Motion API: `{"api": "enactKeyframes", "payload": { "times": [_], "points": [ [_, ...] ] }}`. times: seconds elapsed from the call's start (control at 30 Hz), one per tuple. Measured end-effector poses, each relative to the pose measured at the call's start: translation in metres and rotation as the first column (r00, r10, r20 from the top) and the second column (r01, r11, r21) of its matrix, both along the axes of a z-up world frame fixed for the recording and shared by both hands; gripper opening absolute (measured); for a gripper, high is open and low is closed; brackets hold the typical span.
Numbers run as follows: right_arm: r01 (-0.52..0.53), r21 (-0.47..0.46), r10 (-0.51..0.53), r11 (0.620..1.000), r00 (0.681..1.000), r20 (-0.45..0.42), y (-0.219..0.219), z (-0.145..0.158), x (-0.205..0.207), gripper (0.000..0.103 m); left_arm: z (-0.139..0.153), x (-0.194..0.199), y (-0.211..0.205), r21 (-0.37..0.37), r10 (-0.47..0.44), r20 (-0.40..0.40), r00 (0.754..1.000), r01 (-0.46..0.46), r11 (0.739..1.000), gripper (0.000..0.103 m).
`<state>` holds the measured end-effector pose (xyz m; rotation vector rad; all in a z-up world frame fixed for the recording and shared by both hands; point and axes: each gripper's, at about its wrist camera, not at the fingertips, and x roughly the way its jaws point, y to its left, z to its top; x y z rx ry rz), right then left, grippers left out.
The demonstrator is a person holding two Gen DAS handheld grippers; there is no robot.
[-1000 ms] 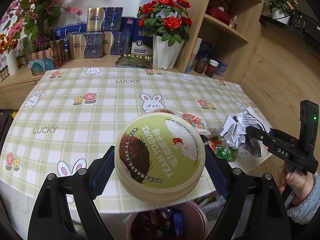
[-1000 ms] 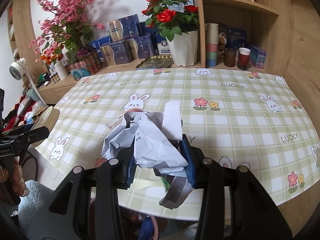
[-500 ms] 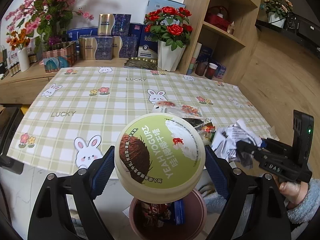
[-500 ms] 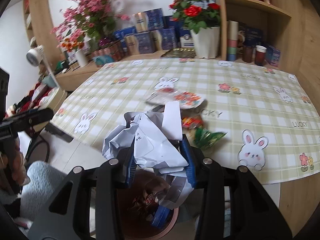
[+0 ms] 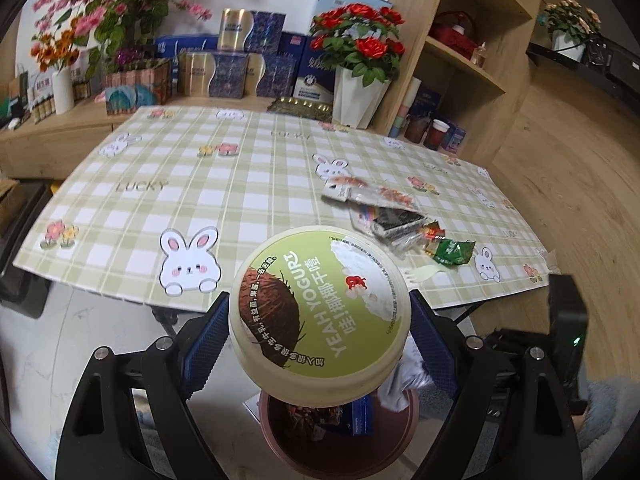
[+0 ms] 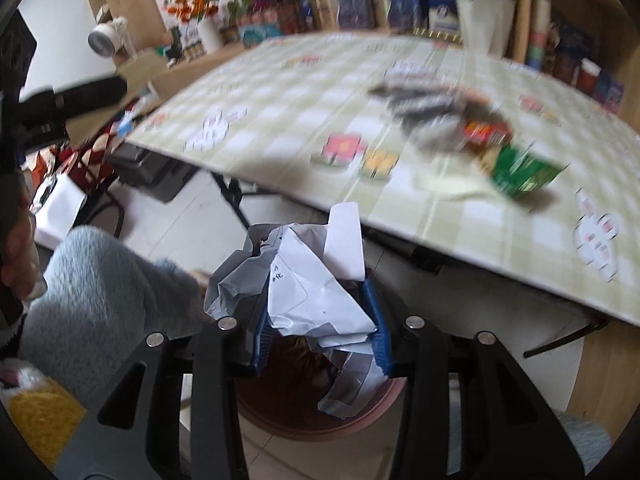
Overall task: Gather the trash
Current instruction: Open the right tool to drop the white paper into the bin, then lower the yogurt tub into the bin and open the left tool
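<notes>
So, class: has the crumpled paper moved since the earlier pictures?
Yes. The crumpled paper, once over the table, now hangs off its edge above the bin.

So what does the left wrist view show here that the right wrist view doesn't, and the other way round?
Only the left wrist view shows the yogurt tub clamped in the left gripper and a blue packet inside the bin. Only the right wrist view shows the crumpled paper pinched in the right gripper and a fluffy grey sleeve. Both show the pink bin below the grippers, the checked tablecloth and the green wrapper left on it.
</notes>
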<state>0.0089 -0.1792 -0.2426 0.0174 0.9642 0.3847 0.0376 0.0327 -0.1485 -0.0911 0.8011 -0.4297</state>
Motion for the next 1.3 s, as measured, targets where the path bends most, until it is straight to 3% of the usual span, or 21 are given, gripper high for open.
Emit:
{"api": "enactKeyframes", "payload": {
  "times": [0.23,0.4,0.73,0.9,0.97,1.17,1.3],
  "points": [
    [-0.037,-0.022,0.034,0.999,0.990,-0.134,0.013,-0.041,0.009,0.042,-0.024,0.007,0.006,-0.002,0.024,-0.054,0.998,-0.024,1.000,0.084],
    [-0.095,-0.064,0.075,0.993,0.963,-0.259,0.028,-0.073,0.012,0.043,-0.035,0.012,0.006,0.000,0.026,-0.076,0.997,-0.026,1.000,0.084],
    [-0.178,-0.089,0.134,0.980,0.920,-0.368,0.046,-0.095,0.007,0.062,-0.045,0.017,0.006,-0.001,0.030,-0.104,0.994,-0.030,1.000,0.084],
    [-0.165,-0.094,0.120,0.982,0.923,-0.364,0.044,-0.093,0.011,0.087,-0.046,0.017,0.005,-0.002,0.027,-0.110,0.994,-0.028,1.000,0.084],
    [-0.149,-0.099,0.105,0.984,0.929,-0.354,0.041,-0.091,0.013,0.092,-0.047,0.017,0.005,-0.002,0.026,-0.110,0.994,-0.026,1.000,0.084],
    [-0.063,-0.081,0.037,0.995,0.957,-0.288,0.026,-0.075,0.017,0.098,-0.046,0.016,0.004,-0.002,0.025,-0.111,0.993,-0.025,1.000,0.084],
    [0.010,-0.040,-0.016,0.999,0.985,-0.169,0.011,-0.048,0.017,0.097,-0.046,0.015,0.002,0.001,0.018,-0.111,0.994,-0.018,1.000,0.084]
  ]
}}
